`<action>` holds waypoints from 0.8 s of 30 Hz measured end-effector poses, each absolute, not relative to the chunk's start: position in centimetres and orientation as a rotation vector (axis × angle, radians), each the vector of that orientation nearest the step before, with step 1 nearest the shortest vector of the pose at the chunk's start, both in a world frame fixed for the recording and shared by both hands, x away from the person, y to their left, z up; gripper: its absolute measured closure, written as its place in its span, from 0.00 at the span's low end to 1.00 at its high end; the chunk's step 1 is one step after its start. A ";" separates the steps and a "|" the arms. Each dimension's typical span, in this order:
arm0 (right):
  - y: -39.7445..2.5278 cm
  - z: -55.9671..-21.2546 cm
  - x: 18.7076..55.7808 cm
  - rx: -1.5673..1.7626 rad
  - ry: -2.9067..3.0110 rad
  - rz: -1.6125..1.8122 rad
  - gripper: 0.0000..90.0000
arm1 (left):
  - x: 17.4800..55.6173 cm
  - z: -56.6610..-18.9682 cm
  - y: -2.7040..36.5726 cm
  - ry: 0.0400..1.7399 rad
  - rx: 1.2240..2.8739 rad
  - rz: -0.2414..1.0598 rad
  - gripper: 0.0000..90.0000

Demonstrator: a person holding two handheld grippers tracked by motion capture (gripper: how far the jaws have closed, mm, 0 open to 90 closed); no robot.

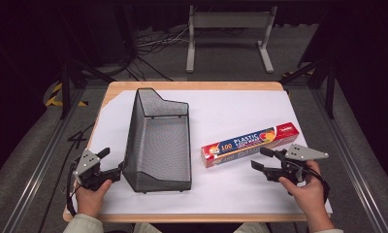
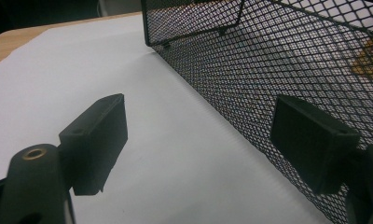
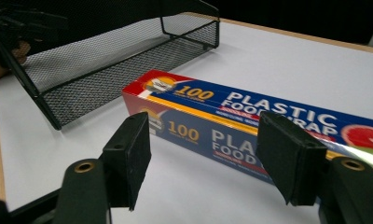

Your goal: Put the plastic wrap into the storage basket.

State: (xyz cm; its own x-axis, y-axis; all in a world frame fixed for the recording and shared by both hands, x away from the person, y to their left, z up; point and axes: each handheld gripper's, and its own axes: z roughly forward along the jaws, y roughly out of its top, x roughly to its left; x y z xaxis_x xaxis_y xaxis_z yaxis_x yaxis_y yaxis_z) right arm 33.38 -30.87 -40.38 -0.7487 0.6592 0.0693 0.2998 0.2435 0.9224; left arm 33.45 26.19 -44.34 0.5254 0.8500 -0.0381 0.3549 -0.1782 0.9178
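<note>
A black wire-mesh basket (image 1: 158, 141) stands empty on the white sheet, left of centre. To its right a blue and red plastic food wrap box (image 1: 250, 144) lies flat, slanting across the sheet. My left gripper (image 1: 112, 161) is open, just outside the basket's near left corner. In the left gripper view the mesh wall (image 2: 278, 60) runs close beside the right jaw, and only the sheet lies between the jaws of the left gripper (image 2: 203, 140). My right gripper (image 1: 260, 158) is open, just short of the box's near long side. The box (image 3: 250, 121) lies ahead of the right gripper (image 3: 212, 158).
A white sheet (image 1: 231, 194) covers most of the wooden table (image 1: 192, 86). Beyond the far edge stand a white metal frame (image 1: 228, 34) and floor cables (image 1: 153, 43). Metal rails (image 1: 41, 160) run along both table sides. The basket (image 3: 105, 60) is far left in the right gripper view.
</note>
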 end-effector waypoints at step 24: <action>-23.9 -39.3 34.7 0.722 2.379 1.506 0.70 | 33.4 -44.3 26.3 1.008 1.766 0.624 0.22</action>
